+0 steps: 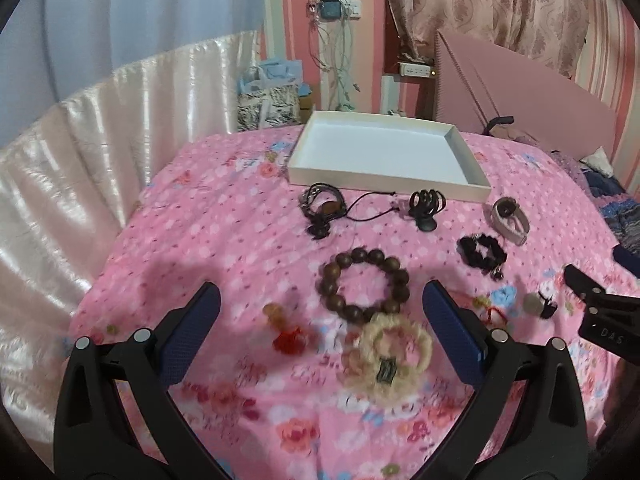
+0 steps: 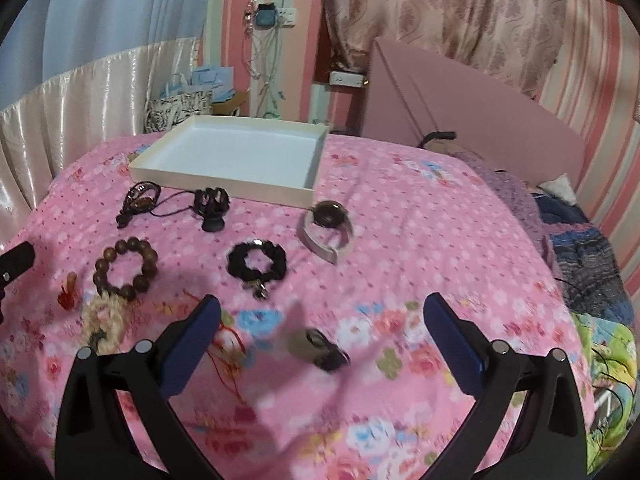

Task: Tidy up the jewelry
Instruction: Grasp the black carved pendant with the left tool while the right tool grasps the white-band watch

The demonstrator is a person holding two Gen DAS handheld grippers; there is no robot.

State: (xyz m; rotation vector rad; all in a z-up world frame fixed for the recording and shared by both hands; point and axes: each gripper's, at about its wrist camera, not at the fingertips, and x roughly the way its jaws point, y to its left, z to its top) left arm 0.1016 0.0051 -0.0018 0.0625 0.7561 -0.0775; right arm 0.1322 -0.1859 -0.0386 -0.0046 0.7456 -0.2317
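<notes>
Both grippers hovered above the bed with their blue-padded fingers spread wide and nothing between them: the left gripper [image 1: 322, 308] over the beaded pieces, the right gripper [image 2: 322, 320] over a small blurred trinket.

In the left wrist view, the pink floral bedspread [image 1: 224, 232] filled most of the frame. At twelve o'clock on it lay the shallow white box [image 1: 468, 160], open-topped and bare inside. Just in front of its near wall ran a row of pieces: a black cord necklace with a brown pendant [image 1: 322, 208] at eleven o'clock, a black claw hair clip [image 1: 426, 204] at twelve, and a pale-strapped watch with a dark face [image 1: 508, 216] at one. Nearer, at two o'clock, sat the black scrunchie with a small charm [image 1: 482, 252].

Between the left gripper's fingers lay the dark wooden bead bracelet [image 1: 364, 280], and touching its near edge at six o'clock was the cream beaded bracelet with a dark tag [image 1: 388, 356], blurred. A red tassel charm with an amber bead [image 1: 286, 330] lay at eight o'clock, apart from both bracelets. A red cord charm [image 1: 494, 310] showed just beyond the right-hand finger, and a small grey-and-black trinket [image 1: 538, 302] lay at three o'clock, close to the black tip of the right gripper entering from that edge.

In the right wrist view that same trinket [image 2: 316, 346] sat between the open fingers, too blurred to name, with the red cord by the left-hand finger.
</notes>
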